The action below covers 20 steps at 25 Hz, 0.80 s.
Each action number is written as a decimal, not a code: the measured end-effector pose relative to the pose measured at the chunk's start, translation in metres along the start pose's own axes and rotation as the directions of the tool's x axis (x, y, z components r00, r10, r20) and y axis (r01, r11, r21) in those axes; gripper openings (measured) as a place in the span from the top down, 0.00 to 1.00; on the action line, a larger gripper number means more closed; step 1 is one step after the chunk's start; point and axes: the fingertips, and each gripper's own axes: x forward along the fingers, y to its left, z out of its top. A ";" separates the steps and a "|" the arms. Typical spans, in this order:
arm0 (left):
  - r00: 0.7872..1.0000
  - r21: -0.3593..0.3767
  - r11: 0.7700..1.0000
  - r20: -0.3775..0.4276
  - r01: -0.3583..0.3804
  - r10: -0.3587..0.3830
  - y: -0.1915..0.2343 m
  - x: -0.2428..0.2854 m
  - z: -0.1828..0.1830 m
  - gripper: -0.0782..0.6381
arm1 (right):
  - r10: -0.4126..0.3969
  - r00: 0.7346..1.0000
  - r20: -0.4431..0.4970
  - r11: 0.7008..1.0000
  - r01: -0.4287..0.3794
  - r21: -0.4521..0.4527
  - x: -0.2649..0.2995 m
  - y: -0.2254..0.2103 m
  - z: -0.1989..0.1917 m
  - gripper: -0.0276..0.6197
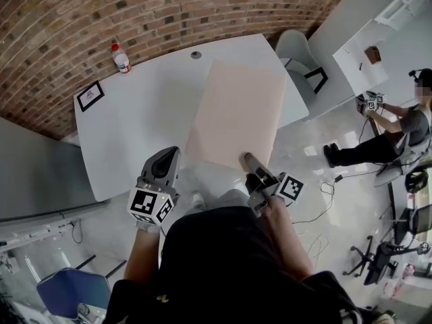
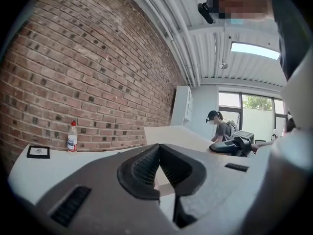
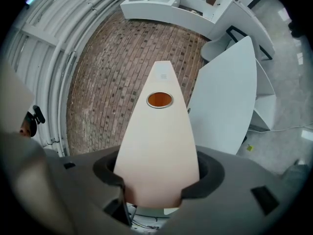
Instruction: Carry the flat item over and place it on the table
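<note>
A flat beige board (image 1: 236,110) lies lengthwise over the white table (image 1: 135,113), and its near end reaches past the table's front edge. My right gripper (image 1: 250,159) is shut on that near end. In the right gripper view the board (image 3: 159,141) fills the gap between the jaws of the right gripper (image 3: 159,177) and runs away from me, with a round ringed hole (image 3: 159,100) near its far end. My left gripper (image 1: 165,157) hovers at the table's front edge, left of the board, shut and empty. In its own view the left gripper (image 2: 159,146) points across the table at the board (image 2: 178,133).
A red-capped bottle (image 1: 121,59) and a small black-framed card (image 1: 90,95) stand at the table's far left, by the brick wall. A white chair (image 1: 297,49) is at the far right corner. A seated person (image 1: 398,130) is to the right; a blue chair (image 1: 71,289) is near left.
</note>
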 end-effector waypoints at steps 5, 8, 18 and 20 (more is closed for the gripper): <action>1.000 -0.010 1.000 -0.004 -0.010 0.010 0.016 0.005 -0.002 0.89 | -0.020 1.000 -0.012 1.000 0.020 0.014 0.019 -0.009 0.000 0.50; 1.000 -0.019 0.999 -0.007 -0.025 0.025 0.025 0.010 -0.006 0.89 | -0.030 0.999 -0.021 0.999 0.030 0.019 0.033 -0.017 0.005 0.50; 0.994 -0.022 0.993 -0.023 -0.112 0.111 0.057 0.058 -0.005 0.89 | -0.041 0.993 -0.109 0.999 0.042 0.005 0.088 -0.046 0.047 0.50; 0.991 -0.029 0.991 -0.029 -0.134 0.133 0.066 0.071 -0.004 0.89 | -0.045 0.990 -0.132 0.999 0.046 0.009 0.102 -0.053 0.058 0.50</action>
